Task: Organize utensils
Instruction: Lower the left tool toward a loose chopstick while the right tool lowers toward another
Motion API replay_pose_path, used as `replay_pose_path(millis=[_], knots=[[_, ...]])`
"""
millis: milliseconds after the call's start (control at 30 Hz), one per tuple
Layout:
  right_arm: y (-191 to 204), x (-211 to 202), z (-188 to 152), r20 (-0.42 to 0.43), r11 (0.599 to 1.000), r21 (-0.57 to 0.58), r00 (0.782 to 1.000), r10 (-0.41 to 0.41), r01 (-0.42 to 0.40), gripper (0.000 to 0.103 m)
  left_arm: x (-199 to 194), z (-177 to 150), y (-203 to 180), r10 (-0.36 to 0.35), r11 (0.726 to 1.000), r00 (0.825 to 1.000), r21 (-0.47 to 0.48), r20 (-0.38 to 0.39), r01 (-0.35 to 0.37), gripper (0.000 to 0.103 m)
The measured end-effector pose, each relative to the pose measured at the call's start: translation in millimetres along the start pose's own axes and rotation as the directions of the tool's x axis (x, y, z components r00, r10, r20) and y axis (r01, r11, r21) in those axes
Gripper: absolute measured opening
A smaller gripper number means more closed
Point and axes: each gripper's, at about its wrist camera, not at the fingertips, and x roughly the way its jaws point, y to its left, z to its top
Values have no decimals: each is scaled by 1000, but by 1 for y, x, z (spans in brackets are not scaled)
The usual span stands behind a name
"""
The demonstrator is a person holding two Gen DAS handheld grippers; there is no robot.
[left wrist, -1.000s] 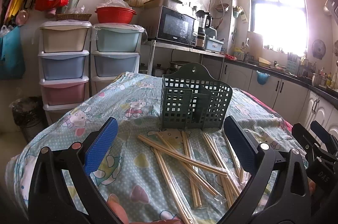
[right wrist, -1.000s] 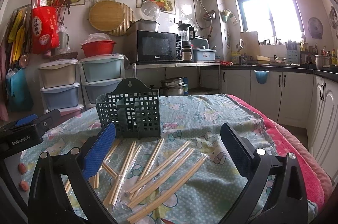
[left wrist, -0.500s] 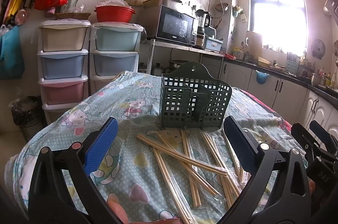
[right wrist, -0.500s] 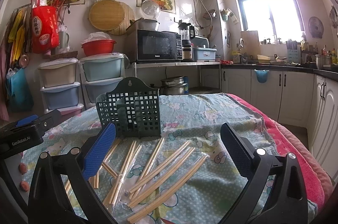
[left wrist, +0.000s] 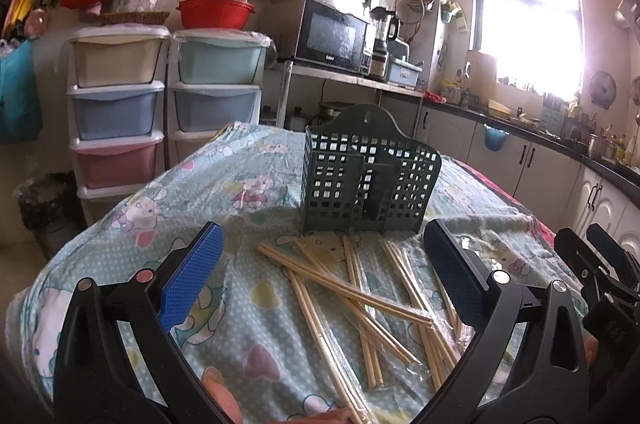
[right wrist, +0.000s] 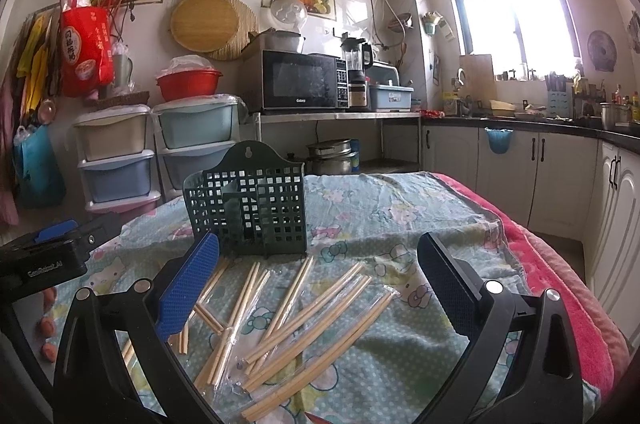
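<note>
A dark green perforated utensil holder [left wrist: 368, 179] [right wrist: 250, 209] stands upright on the cartoon-print tablecloth [left wrist: 224, 224]. Several wooden chopsticks [left wrist: 352, 292] [right wrist: 308, 308], some in clear wrappers, lie scattered on the cloth in front of it. My left gripper [left wrist: 320, 264] hovers open above the near chopsticks, nothing between its blue pads. My right gripper [right wrist: 318, 268] is likewise open over the chopsticks, a little short of the holder. Each gripper shows at the edge of the other's view.
A pink blanket edge [right wrist: 560, 284] runs along the table's right side. Stacked plastic drawers [left wrist: 116, 111] stand beyond the table at left, a microwave [left wrist: 330, 37] on a shelf behind, and white cabinets [right wrist: 540, 175] under a counter at right.
Both grippers stay open; the views have shifted only slightly, with the holder a touch closer in the left wrist view. The chopsticks have not moved.
</note>
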Motion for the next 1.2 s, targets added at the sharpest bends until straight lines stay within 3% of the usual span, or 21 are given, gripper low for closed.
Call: replay_pose_path(millis=[167,333,700,900,967,1100,1200], knots=[[3,7,3,-54,999,-22,998,33,-35,97,9,-1,9,-4,1000,997,-19,-75,3,93],[8,18,6,-123,995,-59,990,71,-79,97,16,4,20,5,1000,995,-27,-103,-8,93],[11,52,22,-273,985,-49,951,147,-166,97,40,17,45,-17,997,978,-71,-206,3,93],[2,78,24,-375,986,0,914,156,-168,96,65,22,57,-68,991,953,-131,-294,30,93],[-2,87,23,-409,987,5,900,149,-161,96,76,22,59,-89,988,938,-152,-335,39,93],[-11,104,23,-457,991,11,881,125,-135,89,90,22,60,-109,986,919,-161,-379,51,92],[-23,121,20,-513,991,52,848,129,-119,85,102,19,59,-153,978,890,-193,-429,76,85]])
